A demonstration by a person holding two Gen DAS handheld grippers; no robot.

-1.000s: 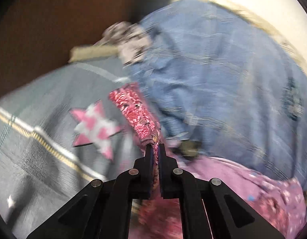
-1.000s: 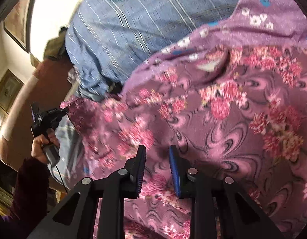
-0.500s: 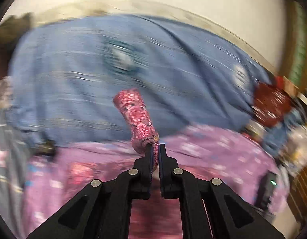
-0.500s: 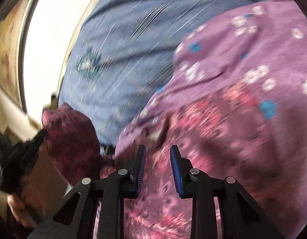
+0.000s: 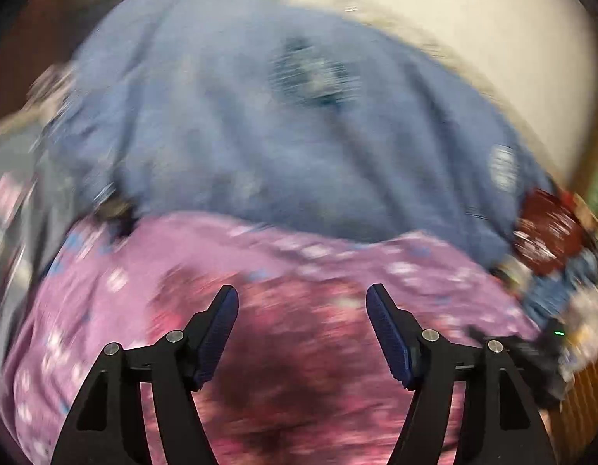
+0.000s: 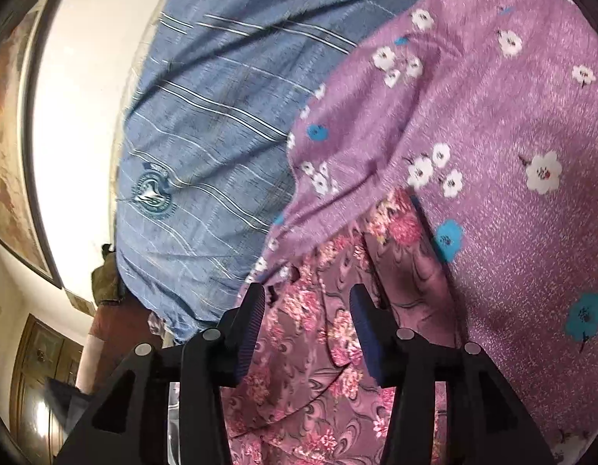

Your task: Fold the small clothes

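A small pink floral garment (image 6: 318, 348) lies folded over itself on a purple flowered sheet (image 6: 512, 116). In the blurred left wrist view the same garment (image 5: 299, 356) shows as a dark pink patch under my left gripper (image 5: 302, 302). Its jaws are opening wide, with nothing between the pads. My right gripper (image 6: 306, 310) hovers just above the garment's near fold, jaws opening, pads clear of the cloth. The other gripper (image 5: 539, 352) shows dimly at the lower right of the left wrist view.
A blue striped sheet (image 6: 221, 135) with a round emblem (image 6: 151, 193) covers the bed beyond the purple sheet. A white wall (image 6: 78, 97) with a framed picture (image 6: 8, 155) stands at the left. Dark red and mixed clothes (image 5: 547, 232) are heaped at the right.
My left gripper carried a corner of the pink garment across to the right, then let it go and spread its jaws. My right gripper rolled, moved along the garment and widened.
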